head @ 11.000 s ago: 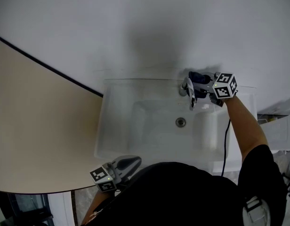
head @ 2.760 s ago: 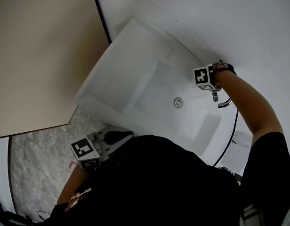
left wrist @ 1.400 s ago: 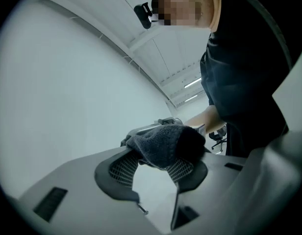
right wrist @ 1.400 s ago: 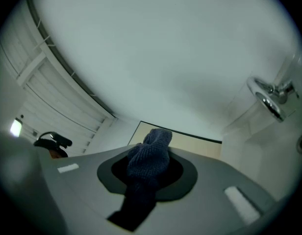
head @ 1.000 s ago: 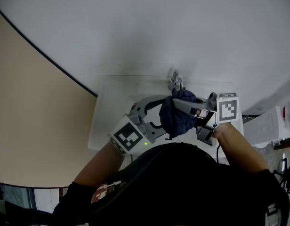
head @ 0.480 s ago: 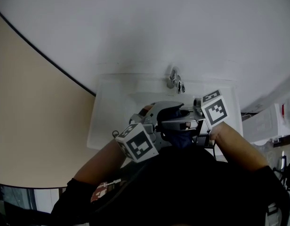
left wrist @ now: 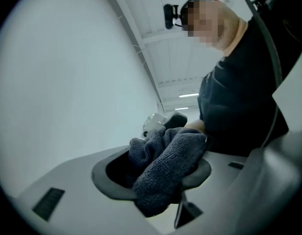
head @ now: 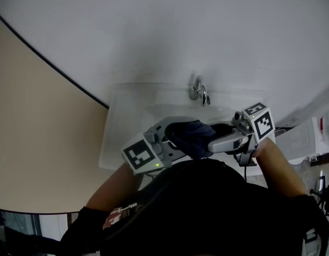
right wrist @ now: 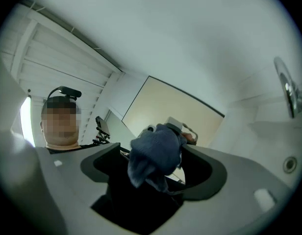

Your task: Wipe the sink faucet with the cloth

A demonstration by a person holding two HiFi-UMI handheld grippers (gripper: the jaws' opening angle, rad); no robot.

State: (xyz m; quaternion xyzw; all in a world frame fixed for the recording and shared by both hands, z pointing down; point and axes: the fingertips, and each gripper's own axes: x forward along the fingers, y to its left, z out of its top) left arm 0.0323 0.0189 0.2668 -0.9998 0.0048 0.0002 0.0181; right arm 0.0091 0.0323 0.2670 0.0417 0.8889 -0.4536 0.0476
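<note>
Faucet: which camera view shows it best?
Head view: the faucet stands whole and unobstructed at the back of the sink. Right gripper view squeezes it, distorted, against the right edge. Left gripper view does not show it.

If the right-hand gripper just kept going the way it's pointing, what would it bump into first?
Most likely the blue cloth: it hangs between the right gripper's jaws, which have just been opening, pinched by the left gripper facing it.

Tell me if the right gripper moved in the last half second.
Yes: against the faucet, the right gripper has shifted right in the head view; its fingers have just been opening, with the cloth between them.
</note>
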